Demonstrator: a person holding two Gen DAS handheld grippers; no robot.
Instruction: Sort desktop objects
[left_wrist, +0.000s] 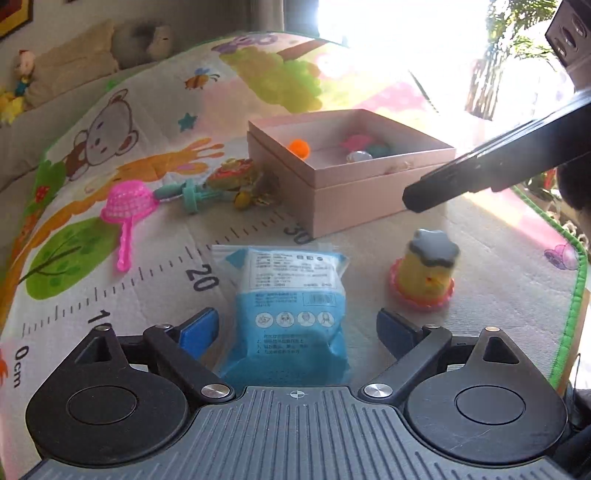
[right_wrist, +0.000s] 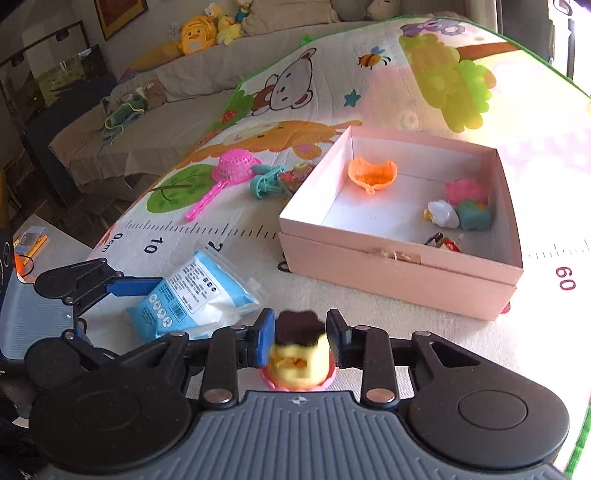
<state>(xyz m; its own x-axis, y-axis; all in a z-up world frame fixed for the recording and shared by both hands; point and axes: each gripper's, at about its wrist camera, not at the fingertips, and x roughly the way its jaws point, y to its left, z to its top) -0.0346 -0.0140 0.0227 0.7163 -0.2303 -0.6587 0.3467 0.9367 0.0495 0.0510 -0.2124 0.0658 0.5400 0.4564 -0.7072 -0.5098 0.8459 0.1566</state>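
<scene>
1 play mat (right_wrist: 424, 325) under everything. 1 pink box (right_wrist: 402, 266), lid off, ahead-right of the right claw (right_wrist: 300, 338); inside: 1 orange shell (right_wrist: 372, 174), 1 pink toy (right_wrist: 466, 192), 1 teal toy (right_wrist: 474, 215), 1 white bit (right_wrist: 443, 213), plus small stuff at the near wall, too small to tell. 1 blue pack (left_wrist: 288, 306) lies flat betw. the left claw (left_wrist: 297, 326) fingers, which are spread wide, not touching it. 1 pink strainer (left_wrist: 125, 210) and 1 teal clip (left_wrist: 192, 194) ahead-left of left claw; w/ them a small heap of wrapped bits (left_wrist: 240, 181), count unclear. 1 pudding toy (right_wrist: 300, 350): yellow, dark top, pink base. Right claw nearly closed round it, pads at both sides; blurred, can't tell if touching.
</scene>
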